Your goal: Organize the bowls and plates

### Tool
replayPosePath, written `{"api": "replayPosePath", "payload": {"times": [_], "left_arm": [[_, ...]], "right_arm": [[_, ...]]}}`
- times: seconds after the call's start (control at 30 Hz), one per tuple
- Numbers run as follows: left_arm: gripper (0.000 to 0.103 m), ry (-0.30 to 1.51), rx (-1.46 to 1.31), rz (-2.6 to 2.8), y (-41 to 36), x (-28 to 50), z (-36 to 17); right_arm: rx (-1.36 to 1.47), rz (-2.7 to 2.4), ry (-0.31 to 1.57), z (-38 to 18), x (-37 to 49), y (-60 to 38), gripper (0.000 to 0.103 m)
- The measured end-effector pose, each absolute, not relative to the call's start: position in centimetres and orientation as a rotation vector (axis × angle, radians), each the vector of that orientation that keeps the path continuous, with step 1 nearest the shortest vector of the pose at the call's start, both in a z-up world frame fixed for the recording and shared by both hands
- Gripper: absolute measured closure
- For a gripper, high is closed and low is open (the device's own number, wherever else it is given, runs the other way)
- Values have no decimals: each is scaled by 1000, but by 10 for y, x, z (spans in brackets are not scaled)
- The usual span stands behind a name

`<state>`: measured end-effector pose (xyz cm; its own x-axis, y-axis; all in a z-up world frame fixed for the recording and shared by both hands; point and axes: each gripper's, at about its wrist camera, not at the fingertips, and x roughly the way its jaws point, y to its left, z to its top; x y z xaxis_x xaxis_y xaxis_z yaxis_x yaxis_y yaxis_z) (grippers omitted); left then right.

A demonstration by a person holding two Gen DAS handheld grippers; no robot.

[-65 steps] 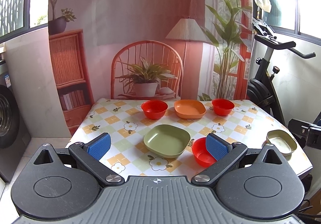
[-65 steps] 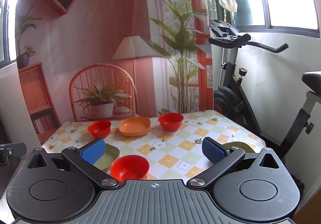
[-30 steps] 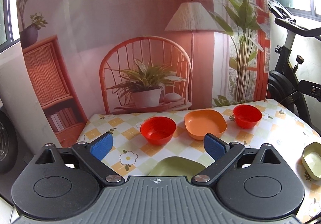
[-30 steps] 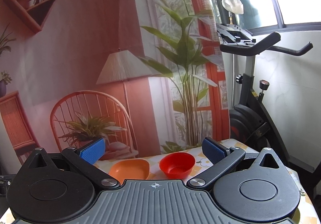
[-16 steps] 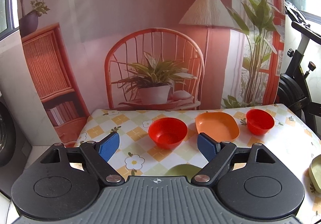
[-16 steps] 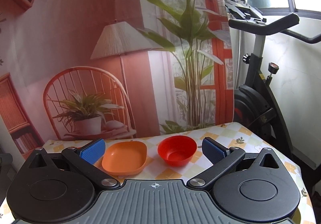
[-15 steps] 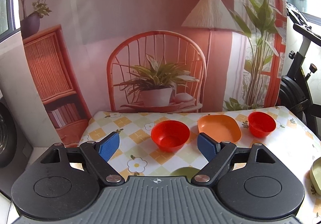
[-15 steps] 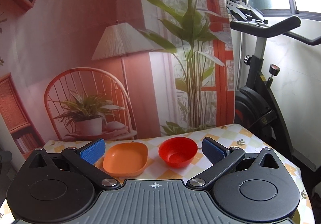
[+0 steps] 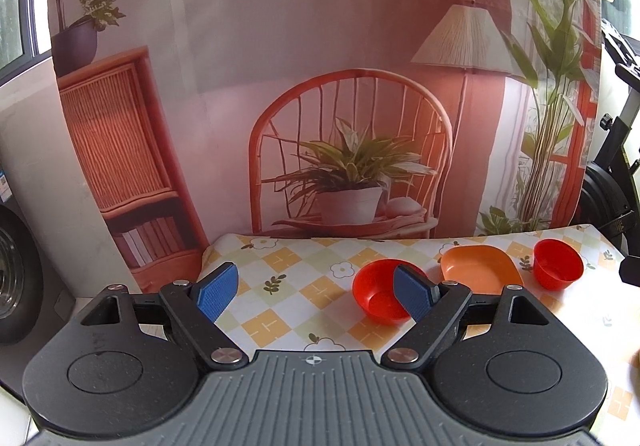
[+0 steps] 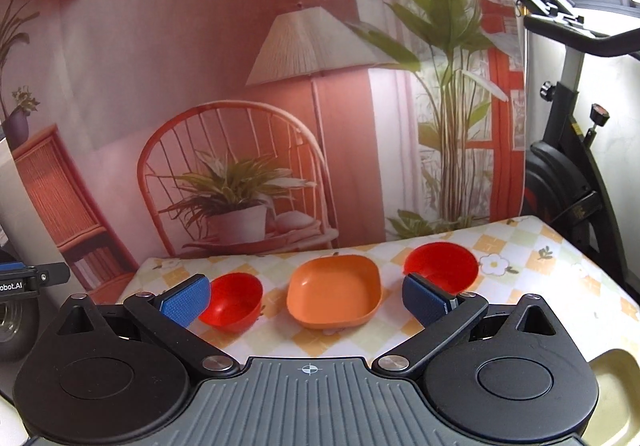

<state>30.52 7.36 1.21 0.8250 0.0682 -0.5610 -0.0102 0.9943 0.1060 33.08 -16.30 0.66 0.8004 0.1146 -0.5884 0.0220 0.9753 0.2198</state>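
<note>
holding both grippers wide open and empty, you are lining the right gripper [image 10: 306, 296] up on the orange plate [image 10: 334, 292] ahead; left gripper [image 9: 316, 292] is nearing a red bowl [image 9: 378, 292].

Orange plate [image 10: 334, 296] between red bowls [image 10: 232, 302]

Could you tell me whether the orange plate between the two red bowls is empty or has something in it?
Empty: the orange plate sits upright on the table and its bare inside shows fully in the right wrist view.

Checkered table [image 10: 552, 266]: two red bowls [image 10: 234, 300] [image 10: 442, 266], orange plate [image 10: 334, 294] between.
</note>
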Motion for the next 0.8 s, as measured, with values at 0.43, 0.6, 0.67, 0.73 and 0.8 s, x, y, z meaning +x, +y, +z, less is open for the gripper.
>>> {"api": "replayPosePath", "payload": {"times": [0.43,0.6,0.67,0.73,0.8], "left_arm": [[18,658,72,10,132,352,-13],[18,652,57,25,147,382,-26],[18,664,55,25,146,395,-38],[18,681,41,6,144,408,-52],[18,703,26,-19,140,422,-69]], "right_arm": [[370,-30,771,-25,386,-97,6],[429,-85,832,-49,413,-83,12],[446,-108,844,-59,423,-79,14],[471,-119,840,-73,435,-76,15],[513,-114,833,-89,449,-77,20]]}}
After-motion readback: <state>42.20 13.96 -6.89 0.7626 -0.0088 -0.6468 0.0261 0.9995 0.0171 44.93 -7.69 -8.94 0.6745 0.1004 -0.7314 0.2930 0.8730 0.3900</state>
